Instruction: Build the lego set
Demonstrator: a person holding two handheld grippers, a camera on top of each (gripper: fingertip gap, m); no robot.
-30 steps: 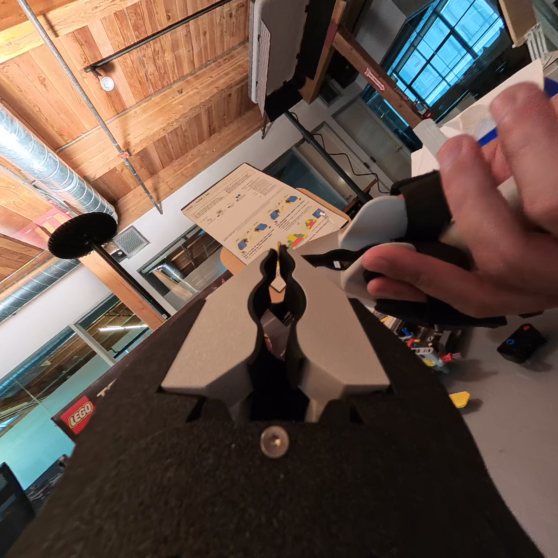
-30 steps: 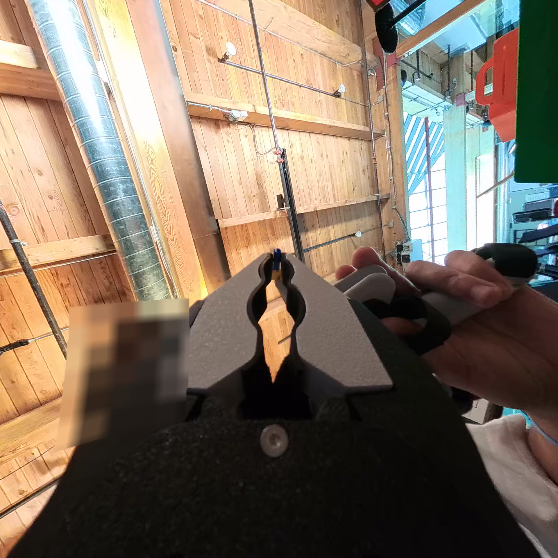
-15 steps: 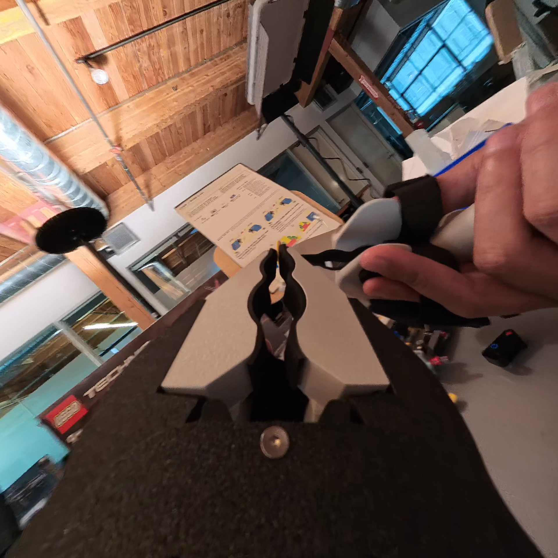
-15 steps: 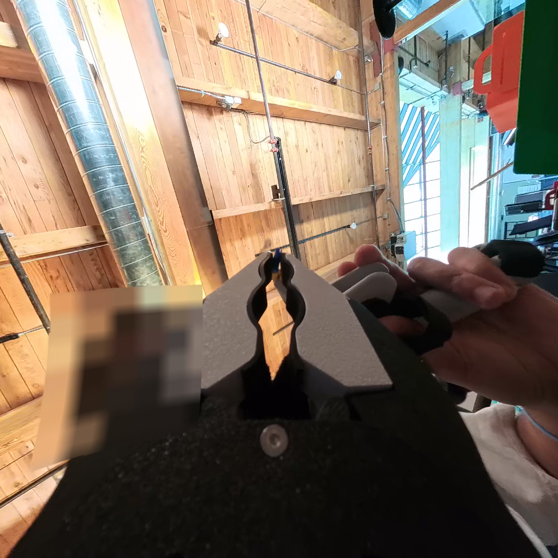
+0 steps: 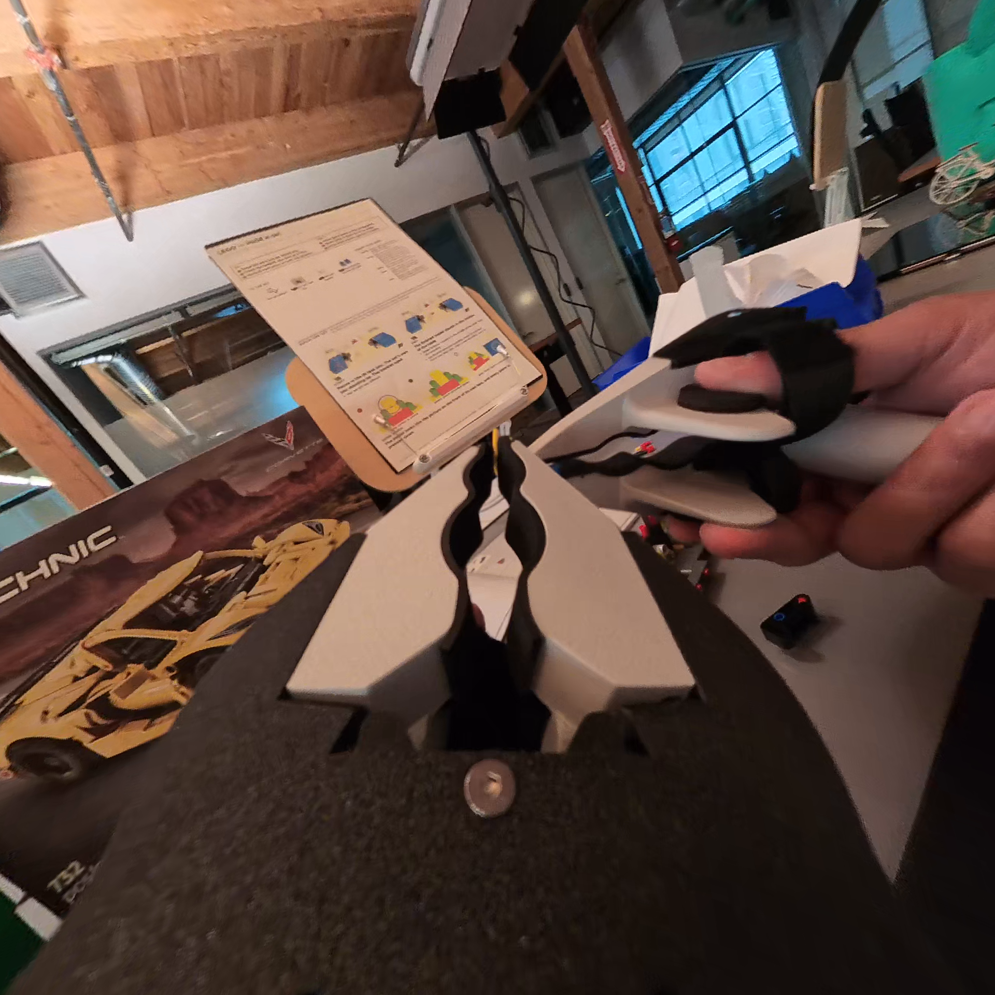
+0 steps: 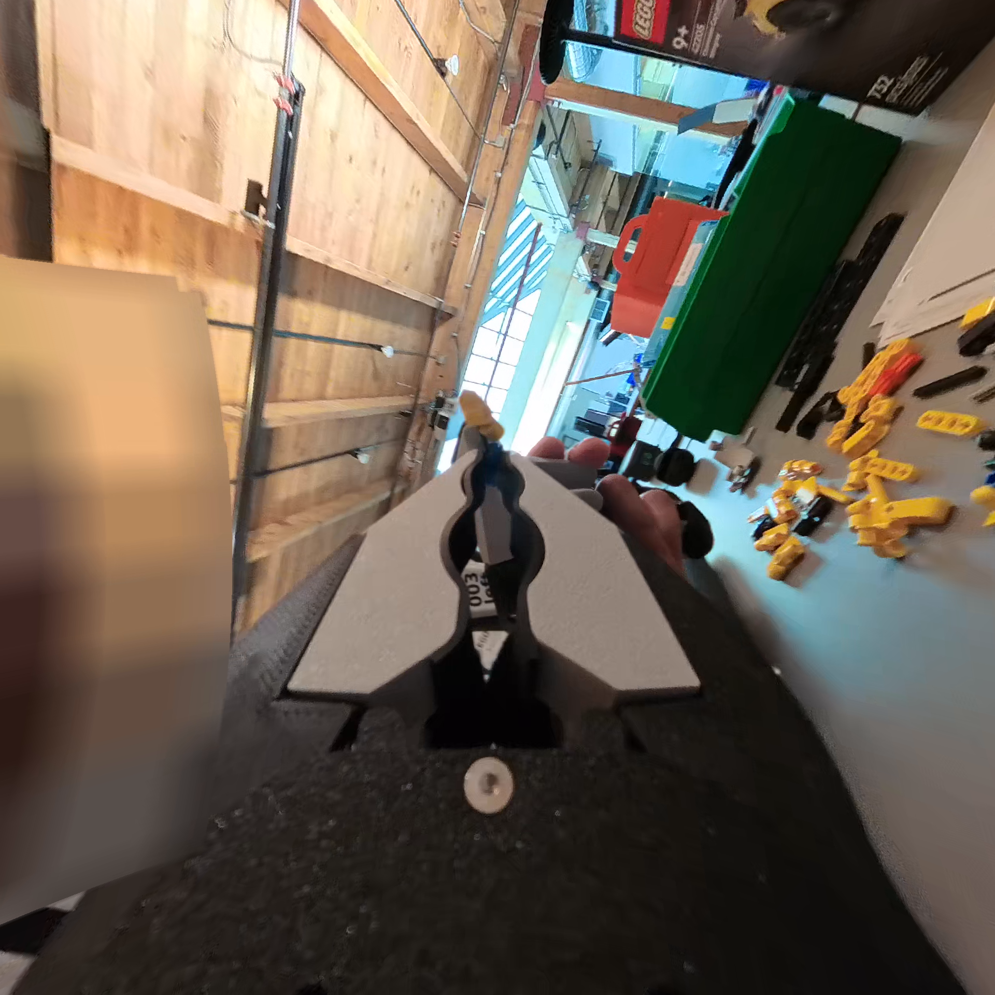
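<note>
Mid-assembly over the tabletop (image 6: 861, 673): the left gripper (image 5: 496, 457), fingers nearly together at frame centre, pinches a thin yellow piece (image 5: 494, 449), while the right gripper (image 6: 492, 457) nips a small blue pin (image 6: 494, 464) beside a yellow part (image 6: 476, 412). Loose yellow bricks (image 6: 867, 484) lie at right. The step appears to be joining pin and part, calling next for careful alignment

Wooden plank ceiling (image 6: 161, 161) with metal conduit (image 6: 269, 242) spans a workshop where daylight enters through a large gridded window (image 5: 710, 145). A white wall (image 5: 161, 269) carries a vent (image 5: 32, 277), and a grey table (image 6: 861, 619) fills the foreground.
</note>
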